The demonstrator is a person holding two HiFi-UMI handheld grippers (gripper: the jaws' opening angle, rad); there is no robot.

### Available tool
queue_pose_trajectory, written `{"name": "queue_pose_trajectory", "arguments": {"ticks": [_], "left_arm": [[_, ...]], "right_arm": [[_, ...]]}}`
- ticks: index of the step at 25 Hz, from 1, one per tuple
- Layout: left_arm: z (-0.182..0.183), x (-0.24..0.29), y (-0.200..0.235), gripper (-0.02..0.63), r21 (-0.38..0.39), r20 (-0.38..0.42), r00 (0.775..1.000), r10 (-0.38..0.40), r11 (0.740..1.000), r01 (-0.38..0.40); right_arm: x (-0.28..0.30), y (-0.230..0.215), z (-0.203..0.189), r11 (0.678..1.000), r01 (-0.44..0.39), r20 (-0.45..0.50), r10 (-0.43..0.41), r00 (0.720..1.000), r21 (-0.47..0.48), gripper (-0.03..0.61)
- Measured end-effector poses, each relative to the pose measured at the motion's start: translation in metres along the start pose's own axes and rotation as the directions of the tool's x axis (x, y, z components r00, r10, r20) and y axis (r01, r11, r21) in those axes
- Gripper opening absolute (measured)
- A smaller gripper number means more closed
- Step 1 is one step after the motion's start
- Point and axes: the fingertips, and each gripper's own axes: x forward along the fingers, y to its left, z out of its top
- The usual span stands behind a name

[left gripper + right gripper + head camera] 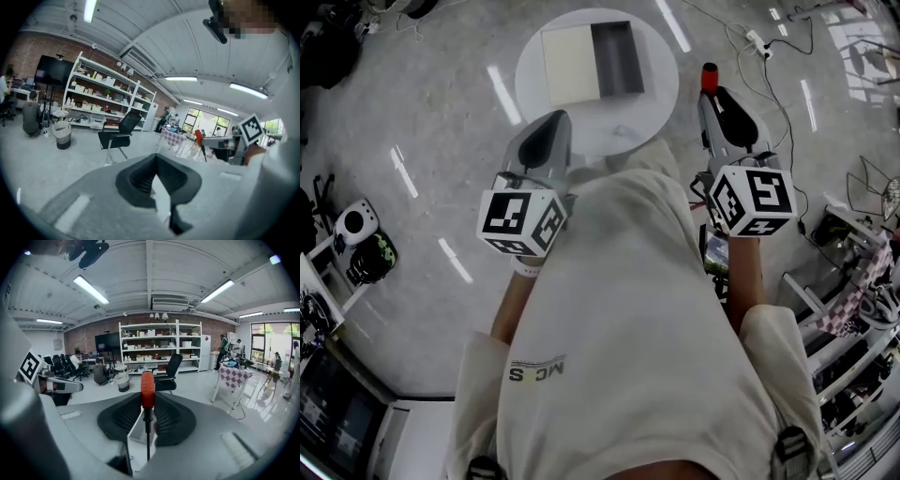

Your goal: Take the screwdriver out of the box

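Note:
On the round white table (661, 103) below lies the open box (591, 61), a cream lid beside a grey tray. My right gripper (712, 94) is raised over the table's right edge. It is shut on the screwdriver (147, 390), whose red handle sticks up past the fingertips while the thin dark shaft runs down between the pads. From the left gripper view the screwdriver (199, 138) shows red at the tip of the right gripper (225, 140). My left gripper (542, 141) hovers over the table's near left edge, its pads (140, 180) meeting at the tip with nothing held.
Cables and a power strip (757, 42) lie on the floor at the upper right. Racks with gear (853, 281) stand at the right and equipment (356, 230) at the left. A black office chair (168, 373), shelves (154, 348) and a checked table (233, 373) stand in the room.

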Motion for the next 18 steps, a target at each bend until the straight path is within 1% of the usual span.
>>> {"name": "queue_pose_trajectory", "arguments": {"ticks": [3, 6, 9, 12, 18], "left_arm": [[0.001, 0.006, 0.000, 0.000, -0.003, -0.001, 1.000, -0.023, 1.000, 0.023], [-0.005, 0.015, -0.002, 0.000, 0.000, 0.004, 0.999, -0.042, 0.999, 0.042], [-0.010, 0.013, -0.014, 0.000, 0.010, 0.003, 0.998, -0.059, 0.998, 0.059], [-0.012, 0.009, -0.017, 0.000, 0.015, 0.002, 0.998, -0.070, 0.997, 0.070], [-0.011, 0.004, -0.025, 0.000, 0.021, 0.009, 0.998, -0.066, 0.998, 0.066]], "right_arm": [[-0.001, -0.001, -0.001, 1.000, -0.008, 0.006, 0.008, 1.000, 0.020, 0.084], [0.002, -0.001, -0.005, 0.999, -0.037, 0.024, 0.037, 0.999, 0.026, 0.084], [-0.007, 0.002, -0.012, 0.998, -0.061, 0.020, 0.061, 0.998, 0.009, 0.084], [-0.015, 0.007, -0.014, 0.998, -0.063, 0.021, 0.063, 0.998, 0.008, 0.084], [-0.030, 0.003, -0.015, 0.996, -0.064, 0.043, 0.061, 0.997, 0.062, 0.084]]}}
